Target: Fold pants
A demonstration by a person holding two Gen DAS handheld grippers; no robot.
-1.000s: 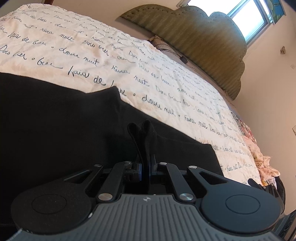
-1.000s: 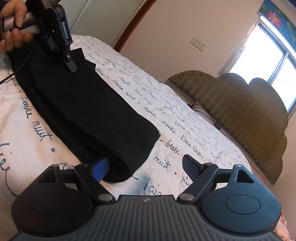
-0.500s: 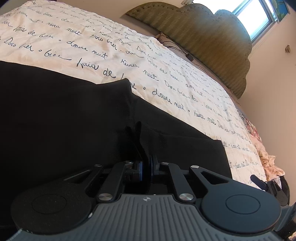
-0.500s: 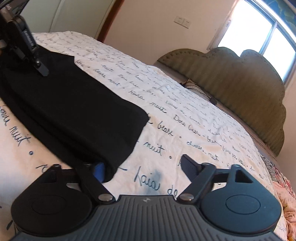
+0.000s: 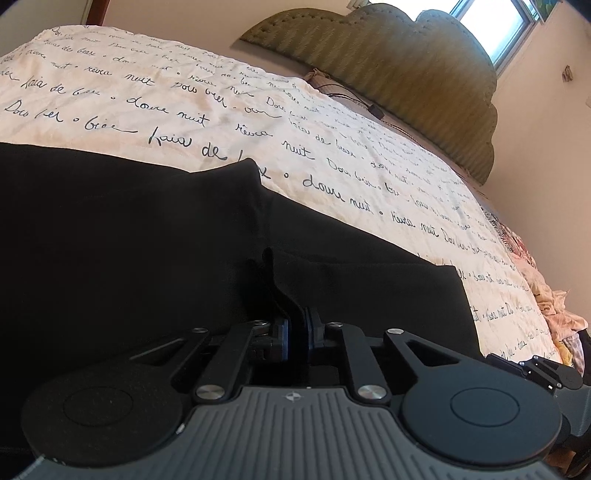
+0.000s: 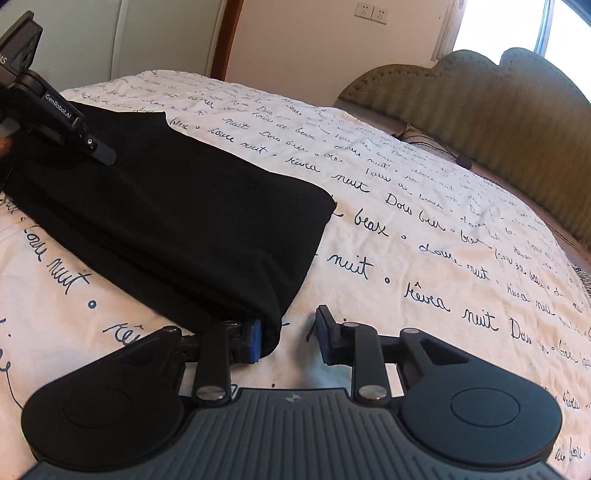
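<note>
Black pants are lying folded lengthwise on the bed, on a white bedspread printed with dark cursive script. One end is sitting right at the right gripper, the other end is running off toward the left gripper at the far left of the right wrist view.

Left gripper: jaws are nearly together and easing open, with a thin ridge of black fabric standing up between the blue pads. The pads are still looking pressed on that pinch of cloth. In the right wrist view the left gripper is showing as a black arm angled down onto the pants near their far end.

Right gripper: jaws are closing, with a clear gap between them. The corner of the pants' near end is lying against the left blue pad; the right finger is standing apart from the cloth, with bare bedspread showing in the gap. Not clamped yet.

A green padded headboard is running along the far side of the bed, under a bright window. A dark cable is lying at the headboard's base. A crumpled floral cloth is sitting at the bed's right edge in the left wrist view.
</note>
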